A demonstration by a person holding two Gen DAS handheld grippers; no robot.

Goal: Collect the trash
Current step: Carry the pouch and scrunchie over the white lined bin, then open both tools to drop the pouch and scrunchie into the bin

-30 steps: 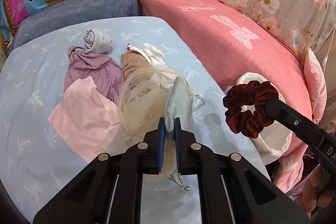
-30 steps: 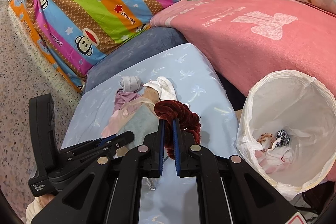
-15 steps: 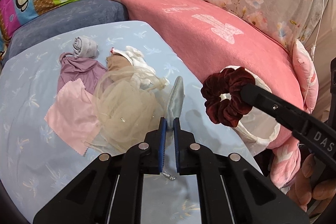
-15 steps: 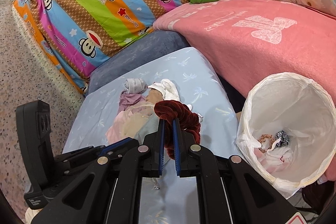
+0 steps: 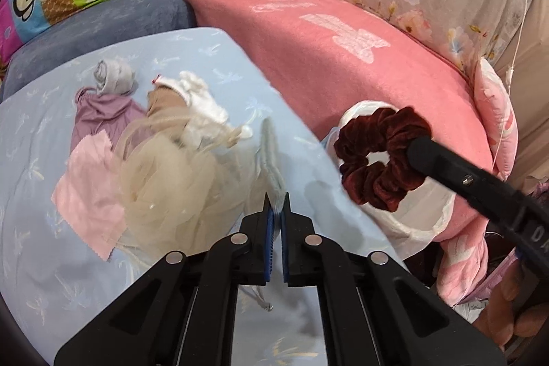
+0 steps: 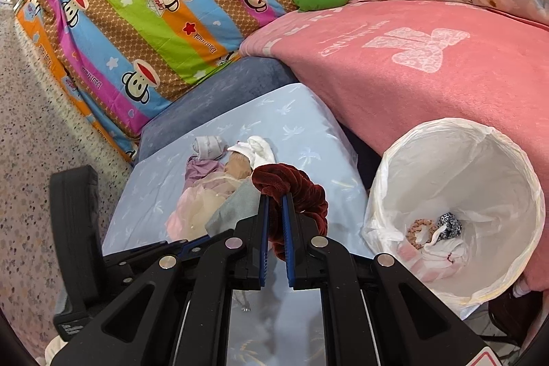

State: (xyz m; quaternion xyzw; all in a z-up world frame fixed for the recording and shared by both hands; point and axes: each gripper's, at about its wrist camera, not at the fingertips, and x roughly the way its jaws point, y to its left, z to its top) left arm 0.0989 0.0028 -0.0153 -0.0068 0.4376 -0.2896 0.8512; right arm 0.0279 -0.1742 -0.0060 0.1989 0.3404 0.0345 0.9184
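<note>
Left claw (image 5: 275, 211) clamped on grey cloth (image 5: 271, 156) over pale-blue sheeted bed (image 5: 31, 132) | right claw (image 6: 274, 198) clamped on maroon scrunchie (image 6: 291, 187), near bed's right edge, beside white-lined bin (image 6: 480, 167) | fabric scraps (image 5: 113, 167) heaped mid-bed | pink blanket (image 6: 429, 57), monkey-print cushions (image 6: 137, 23) behind | speckled floor (image 6: 24, 126) left.

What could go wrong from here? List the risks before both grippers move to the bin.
1. The right gripper pinches the maroon scrunchie short of the white-lined bin; released now, it would likely land on the blue sheet.
2. The left gripper grips only an edge of the grey cloth, which lies against the beige tulle; lifting may drag the tulle along or let the cloth slip.
3. Both grippers sit close together and could collide.
</note>
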